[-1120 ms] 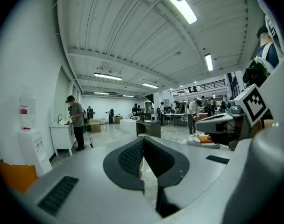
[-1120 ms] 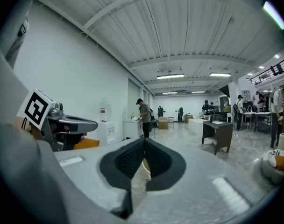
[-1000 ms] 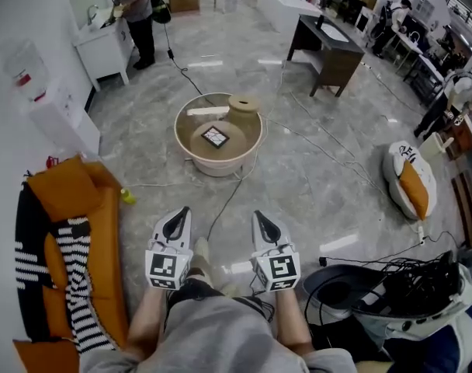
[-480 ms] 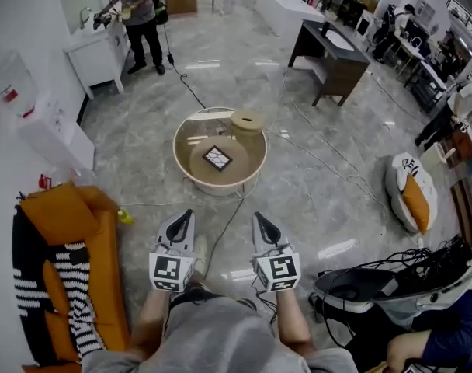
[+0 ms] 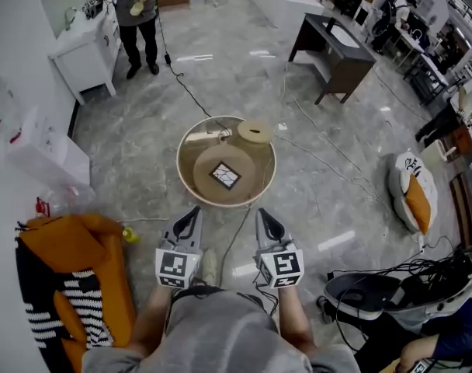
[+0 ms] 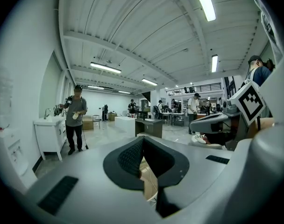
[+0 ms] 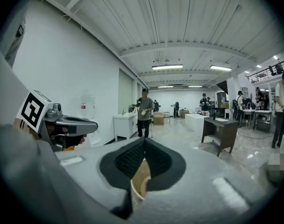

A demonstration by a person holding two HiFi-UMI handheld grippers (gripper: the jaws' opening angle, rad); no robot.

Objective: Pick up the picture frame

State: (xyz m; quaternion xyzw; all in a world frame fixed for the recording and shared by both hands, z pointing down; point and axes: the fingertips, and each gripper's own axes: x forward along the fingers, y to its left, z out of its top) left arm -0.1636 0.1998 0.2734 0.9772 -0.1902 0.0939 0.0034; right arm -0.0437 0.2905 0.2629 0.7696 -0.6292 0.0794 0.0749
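Observation:
The picture frame (image 5: 225, 175), a small square with a dark border and a pale pattern, lies flat in the middle of a round beige table (image 5: 191, 183) with a raised rim. A round beige lid-like piece (image 5: 255, 132) rests on the table's far rim. My left gripper (image 5: 192, 211) and right gripper (image 5: 261, 214) are side by side just short of the table's near rim, both pointing at it and both shut with nothing in them. In the left gripper view the jaws of the left gripper (image 6: 143, 139) meet at their tips. The right gripper (image 7: 144, 140) looks the same, with the table's rim (image 7: 133, 188) below.
An orange sofa (image 5: 88, 270) with a striped blanket stands at the left, a yellow ball (image 5: 130, 235) beside it. A cable (image 5: 237, 235) runs over the floor between the grippers. A person (image 5: 137, 6) stands at a white counter far left; a dark desk (image 5: 333, 49) and a cushion (image 5: 411, 189) lie right.
Both grippers have moved forward together toward the round table, which now lies closer and nearer the middle of the head view. Both have stayed shut.

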